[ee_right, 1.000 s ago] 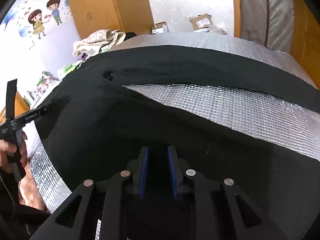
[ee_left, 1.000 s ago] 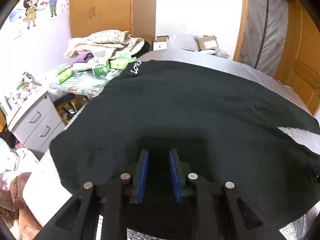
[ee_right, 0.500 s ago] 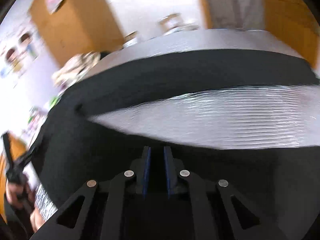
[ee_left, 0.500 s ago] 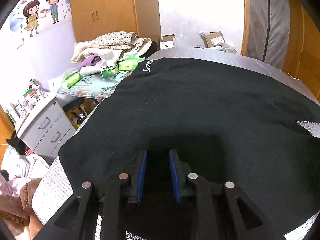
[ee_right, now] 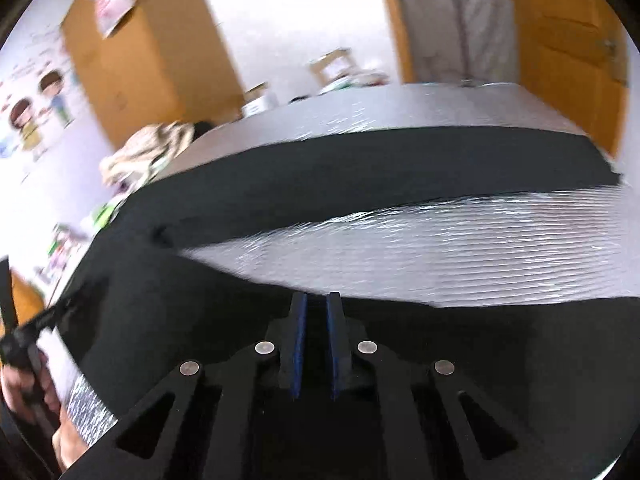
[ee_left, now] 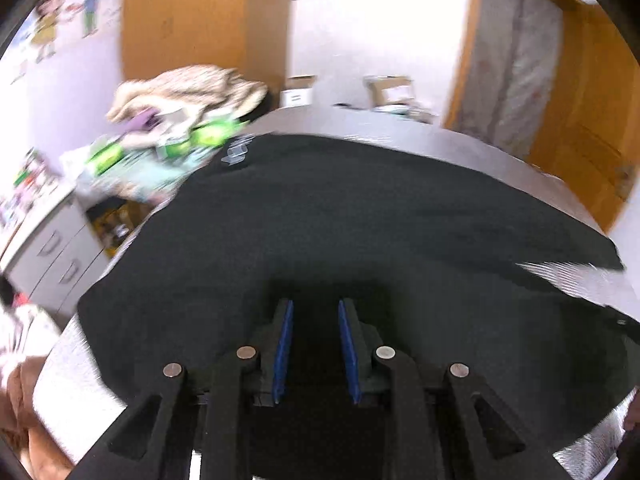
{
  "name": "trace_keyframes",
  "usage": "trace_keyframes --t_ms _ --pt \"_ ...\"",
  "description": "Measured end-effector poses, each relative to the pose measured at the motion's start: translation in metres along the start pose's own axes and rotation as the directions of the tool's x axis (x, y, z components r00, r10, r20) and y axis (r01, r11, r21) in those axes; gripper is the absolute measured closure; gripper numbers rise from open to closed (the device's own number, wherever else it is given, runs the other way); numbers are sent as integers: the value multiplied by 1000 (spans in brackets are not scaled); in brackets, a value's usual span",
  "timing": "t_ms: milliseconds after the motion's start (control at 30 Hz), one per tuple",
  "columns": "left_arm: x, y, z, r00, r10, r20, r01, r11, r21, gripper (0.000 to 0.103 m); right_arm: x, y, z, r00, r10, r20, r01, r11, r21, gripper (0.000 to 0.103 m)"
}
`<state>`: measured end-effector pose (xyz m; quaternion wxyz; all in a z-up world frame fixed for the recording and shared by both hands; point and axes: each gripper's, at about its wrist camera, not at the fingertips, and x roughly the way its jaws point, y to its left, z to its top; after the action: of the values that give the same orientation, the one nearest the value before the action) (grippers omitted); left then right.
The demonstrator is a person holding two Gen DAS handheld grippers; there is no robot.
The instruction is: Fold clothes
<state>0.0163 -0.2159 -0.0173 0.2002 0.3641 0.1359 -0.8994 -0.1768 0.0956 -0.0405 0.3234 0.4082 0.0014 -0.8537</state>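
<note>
A black garment (ee_left: 360, 220) lies spread on the silver foil-covered table (ee_right: 440, 248). In the right wrist view it forks into a far band (ee_right: 380, 168) and a near part (ee_right: 160, 320), with bare foil between. My left gripper (ee_left: 314, 304) hovers over the garment's near part, open, pads well apart. My right gripper (ee_right: 316, 296) sits at the near part's edge where it meets the foil. Its jaws are closing to a narrow gap, with dark cloth under and between the tips; I cannot tell whether the pads press on it. Both views are blurred.
A heap of light clothes (ee_left: 188, 84) and green packets (ee_left: 216, 132) lie on a side table at the far left. A grey drawer unit (ee_left: 52, 240) stands below. Cardboard boxes (ee_left: 298, 92) sit behind the table. A hand (ee_right: 24, 392) holds the left gripper at the left rim.
The right gripper's pads have drawn much closer together and its view has rolled, bringing the foil gap nearer the tips. The left view has shifted slightly; its pads stay equally apart.
</note>
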Motion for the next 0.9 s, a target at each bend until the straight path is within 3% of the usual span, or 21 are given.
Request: trace_keyframes --t_ms 133,267,400,533,900 --pt "-3 -46 9 993 -114 6 113 989 98 80 12 14 -9 998 22 -50 -25 998 -56 93" --pt "5 -97 17 968 -248 -28 248 946 209 80 11 8 -12 998 13 -55 -15 999 -36 93" --pt "31 -126 24 959 -270 -81 282 926 252 80 4 -6 -17 999 -9 -48 9 1000 -2 93" --pt "67 -128 22 970 -190 -150 220 950 223 80 -4 -18 -23 998 -34 -44 35 999 22 93" --pt "55 -122 23 967 -227 -115 245 952 181 80 -14 -24 -23 984 -177 -31 178 984 9 93"
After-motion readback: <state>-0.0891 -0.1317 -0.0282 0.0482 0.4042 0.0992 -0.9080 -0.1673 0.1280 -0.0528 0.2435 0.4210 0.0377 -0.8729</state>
